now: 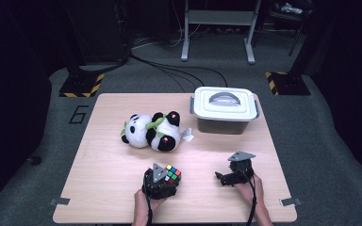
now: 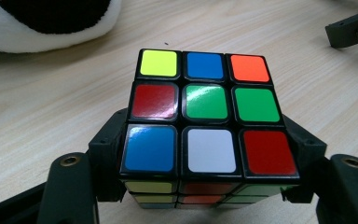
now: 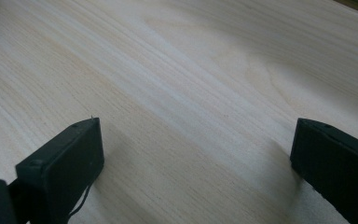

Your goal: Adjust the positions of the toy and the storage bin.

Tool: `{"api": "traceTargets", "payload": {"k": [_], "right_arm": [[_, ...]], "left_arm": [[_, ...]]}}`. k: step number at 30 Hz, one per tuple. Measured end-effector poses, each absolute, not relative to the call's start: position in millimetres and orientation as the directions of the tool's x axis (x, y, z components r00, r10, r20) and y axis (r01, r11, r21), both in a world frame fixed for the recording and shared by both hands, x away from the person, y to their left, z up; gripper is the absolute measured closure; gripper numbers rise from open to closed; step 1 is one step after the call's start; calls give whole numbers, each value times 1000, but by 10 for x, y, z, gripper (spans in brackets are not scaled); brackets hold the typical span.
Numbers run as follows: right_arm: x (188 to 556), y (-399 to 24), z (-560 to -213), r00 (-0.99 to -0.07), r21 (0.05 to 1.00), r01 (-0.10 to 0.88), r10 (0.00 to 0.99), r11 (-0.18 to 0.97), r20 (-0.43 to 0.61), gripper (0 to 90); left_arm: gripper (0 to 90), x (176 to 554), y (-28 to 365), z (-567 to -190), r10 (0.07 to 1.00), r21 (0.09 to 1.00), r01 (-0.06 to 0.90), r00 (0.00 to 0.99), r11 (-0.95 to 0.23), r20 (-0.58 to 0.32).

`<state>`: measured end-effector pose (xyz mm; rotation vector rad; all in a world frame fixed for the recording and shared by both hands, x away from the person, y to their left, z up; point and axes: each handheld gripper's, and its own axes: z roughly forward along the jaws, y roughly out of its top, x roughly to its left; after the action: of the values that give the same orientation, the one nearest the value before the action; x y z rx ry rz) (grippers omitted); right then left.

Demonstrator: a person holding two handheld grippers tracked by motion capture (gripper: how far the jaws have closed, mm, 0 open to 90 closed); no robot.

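Dark studio floor and cables frame a pale wooden tabletop point(image 1: 103, 160), and you've got the work right at its near edge. Your left gripper point(image 1: 162, 181) sits over the Rubik's cube point(image 1: 172, 173), which rests on the tabletop just in front of your left hand point(image 1: 146, 205). From the left gripper view, the cube point(image 2: 207, 109) sits square between the two black jaws, one against each side face, pads pressing on it by the look of it. That squared-up hold reads as deliberate: flat pads on flat faces keep the cube from twisting when it lifts.

Your right gripper point(image 1: 226, 178) lies low on the wood, well apart from the cube, jaws spread wide with bare grain between them in the right gripper view. It seems parked there to stay clear of the left gripper's work.

Farther back, the panda plush toys point(image 1: 151, 131) lie huddled together mid-table, and the lidded grey storage box point(image 1: 224, 109) stands at the far right corner with its lid on and handle folded flat. If the cube is headed there, that lid needs dealing with first.
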<state>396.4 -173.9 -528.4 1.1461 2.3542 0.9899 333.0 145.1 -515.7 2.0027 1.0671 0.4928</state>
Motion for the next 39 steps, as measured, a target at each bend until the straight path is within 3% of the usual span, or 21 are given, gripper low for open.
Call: {"api": "traceTargets", "payload": {"k": [23,39], "right_arm": [[3959,-1738,-5284,-612,716,553,791,426,2,22],[3964,-1740,-5284,-615,716,550,789,430,-1,22]], "left_arm": [[341,3218,1859,-4984,851,816,489,525,-307,6],[340,3159,2372,-4967,920,829,513,393,-225,7]]}}
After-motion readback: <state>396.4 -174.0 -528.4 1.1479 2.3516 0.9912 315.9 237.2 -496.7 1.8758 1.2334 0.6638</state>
